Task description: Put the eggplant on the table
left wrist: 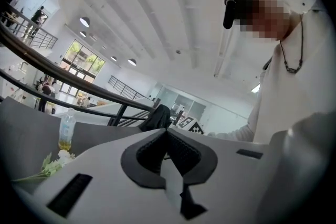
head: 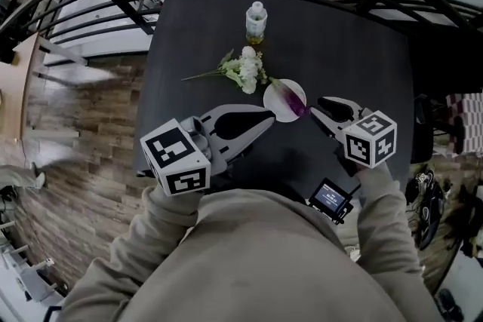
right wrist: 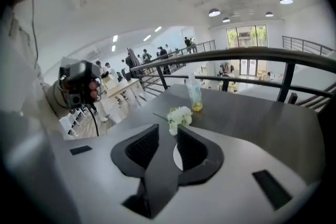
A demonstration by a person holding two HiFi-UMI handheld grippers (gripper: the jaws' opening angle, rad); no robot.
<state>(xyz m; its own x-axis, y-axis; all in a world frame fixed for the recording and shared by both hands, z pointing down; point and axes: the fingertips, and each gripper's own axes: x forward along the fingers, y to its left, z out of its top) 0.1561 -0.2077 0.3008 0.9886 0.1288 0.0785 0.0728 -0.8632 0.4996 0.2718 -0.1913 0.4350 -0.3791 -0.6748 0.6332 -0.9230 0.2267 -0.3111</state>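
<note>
A big open office hall — mezzanine railing [right wrist: 236,53], round ceiling lights [right wrist: 214,12], people [right wrist: 164,53] standing beyond.

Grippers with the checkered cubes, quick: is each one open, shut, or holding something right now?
Left grey gripper: jaws shut, nothing held.
Right grey gripper: jaws partly open, nothing between them.

A dark table [head: 355,64] carries a white plate [head: 278,106] just ahead of the right gripper [head: 315,108]'s jaws. White flowers [head: 243,69] lie beyond it, a small bottle [head: 256,20] standing farther off.
</note>
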